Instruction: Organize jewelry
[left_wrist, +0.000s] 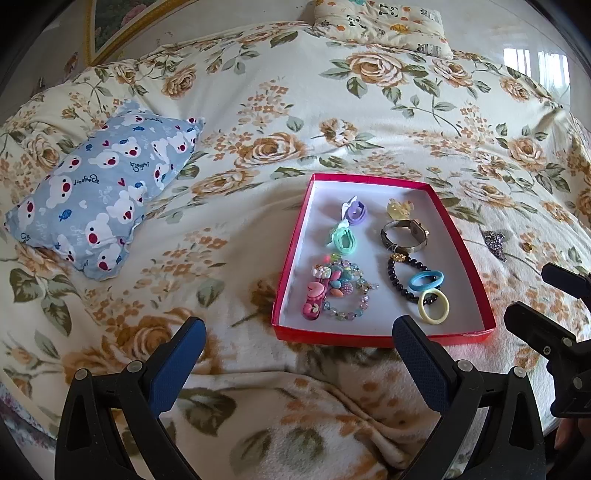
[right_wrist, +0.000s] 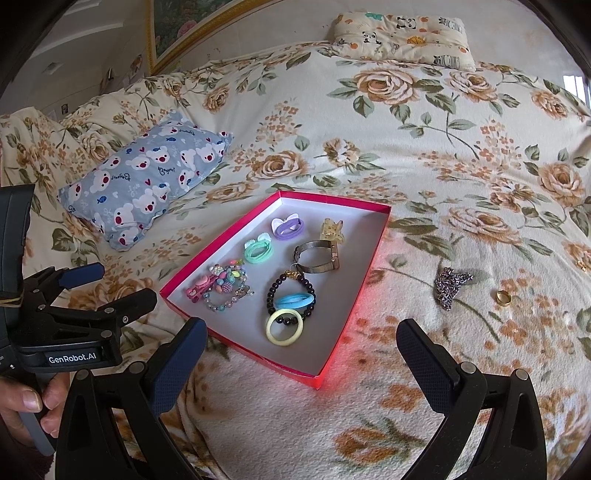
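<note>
Sorting: most pieces already lie in the shallow red cardboard box (right_wrist: 354, 314) with white floor, likely grouped by kind.
Left out: a silver chain necklace (right_wrist: 451, 286) heaped at 3 o'clock of the box on the floral bed blanket (right_wrist: 406, 129); a gold ring (right_wrist: 503, 297) farther out.
Right gripper (right_wrist: 301, 341): released, empty, hovering near the box.
Left gripper (left_wrist: 299, 341): released, empty.

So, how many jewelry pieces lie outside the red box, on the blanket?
3 visible: a sparkly dark clip nearest the red box, a gold ring further right, and a small gold piece near the right edge. More may lie hidden outside both views.
</note>
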